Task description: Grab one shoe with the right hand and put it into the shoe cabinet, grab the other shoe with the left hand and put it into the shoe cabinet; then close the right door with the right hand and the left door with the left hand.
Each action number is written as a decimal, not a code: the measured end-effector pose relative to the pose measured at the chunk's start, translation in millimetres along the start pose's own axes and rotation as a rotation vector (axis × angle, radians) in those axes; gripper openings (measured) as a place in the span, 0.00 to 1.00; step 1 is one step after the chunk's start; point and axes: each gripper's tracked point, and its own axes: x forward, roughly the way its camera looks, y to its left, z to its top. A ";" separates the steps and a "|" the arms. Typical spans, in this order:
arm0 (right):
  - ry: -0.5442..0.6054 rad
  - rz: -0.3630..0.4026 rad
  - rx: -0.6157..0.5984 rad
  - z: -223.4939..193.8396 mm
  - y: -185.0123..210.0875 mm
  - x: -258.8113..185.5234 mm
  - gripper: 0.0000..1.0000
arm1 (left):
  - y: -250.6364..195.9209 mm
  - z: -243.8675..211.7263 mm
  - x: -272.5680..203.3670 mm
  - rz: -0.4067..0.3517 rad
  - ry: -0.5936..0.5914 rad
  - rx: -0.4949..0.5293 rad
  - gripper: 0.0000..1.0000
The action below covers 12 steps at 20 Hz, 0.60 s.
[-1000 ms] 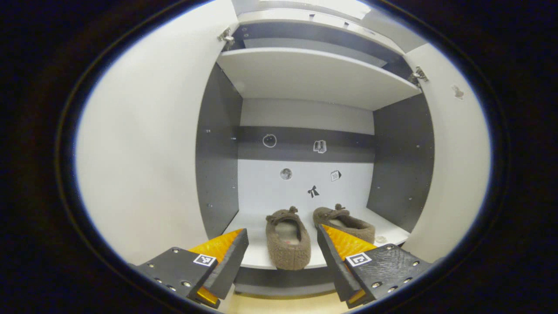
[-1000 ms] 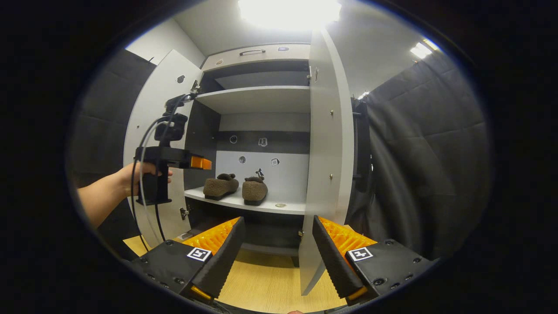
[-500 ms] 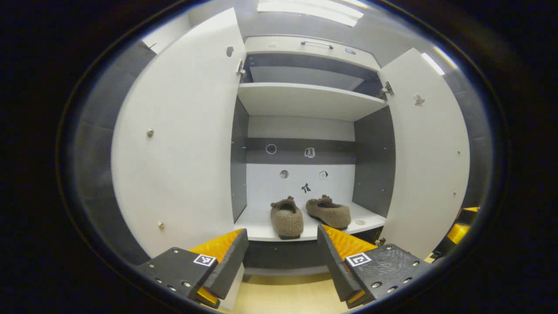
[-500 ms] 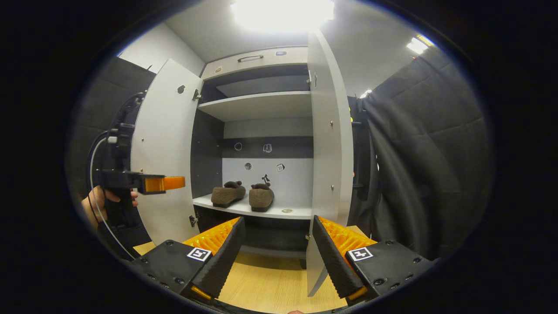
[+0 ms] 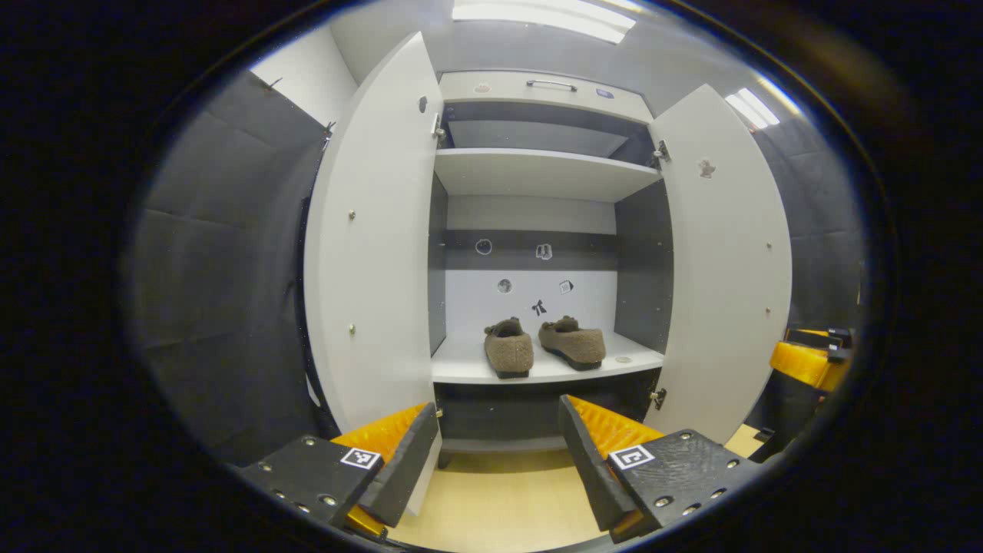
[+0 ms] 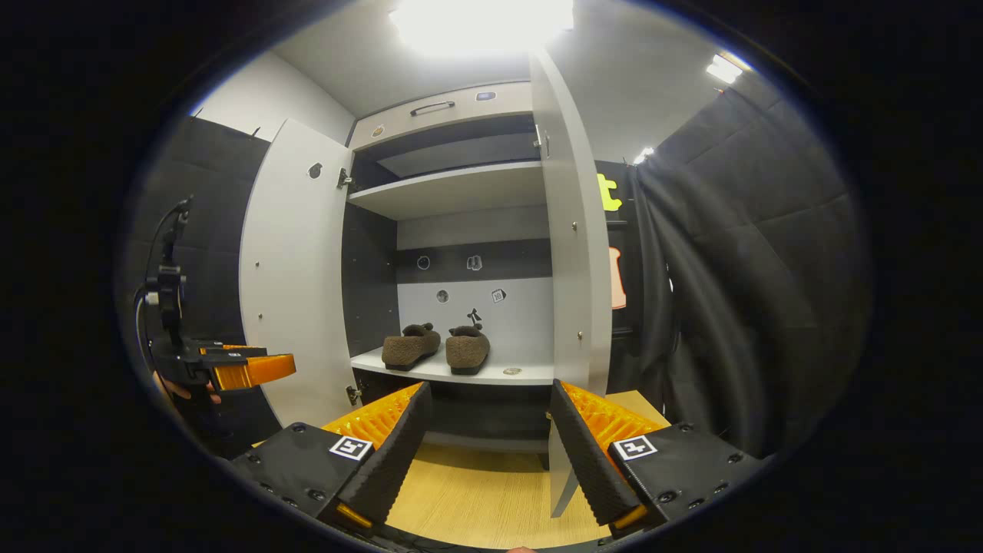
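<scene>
On the white cabinet shelf (image 5: 468, 370) both fuzzy brown slippers (image 6: 434, 346) sit side by side, so with both grippers spread empty, right gripper (image 6: 488, 438) sits just left of the tall white right door's (image 6: 572, 253) near edge, nearer than left gripper (image 5: 495, 461).

- Two brown shoes, the left shoe (image 5: 509, 353) and the right shoe (image 5: 572, 342), side by side on one shelf (image 5: 537, 369).
- One shoe cabinet (image 5: 537, 84).
- Two open doors: left door (image 5: 376, 253), right door (image 5: 726, 261).
- Two tools: left tool (image 5: 498, 468), right tool (image 6: 488, 453).
- Five small stickers (image 5: 544, 251) on the back wall.
- One drawer handle (image 5: 551, 84) at the top.
</scene>
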 end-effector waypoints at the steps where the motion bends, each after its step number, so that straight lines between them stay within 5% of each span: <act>1: 0.002 -0.007 0.003 2.9 -6.7 -2.1 0.98 | 2.2 -2.0 -2.6 0.002 0.001 0.001 0.95; 12: -0.056 -0.325 -0.104 61.4 -135.4 -18.6 0.98 | 3.6 -4.4 -4.2 -0.007 -0.012 -0.008 0.92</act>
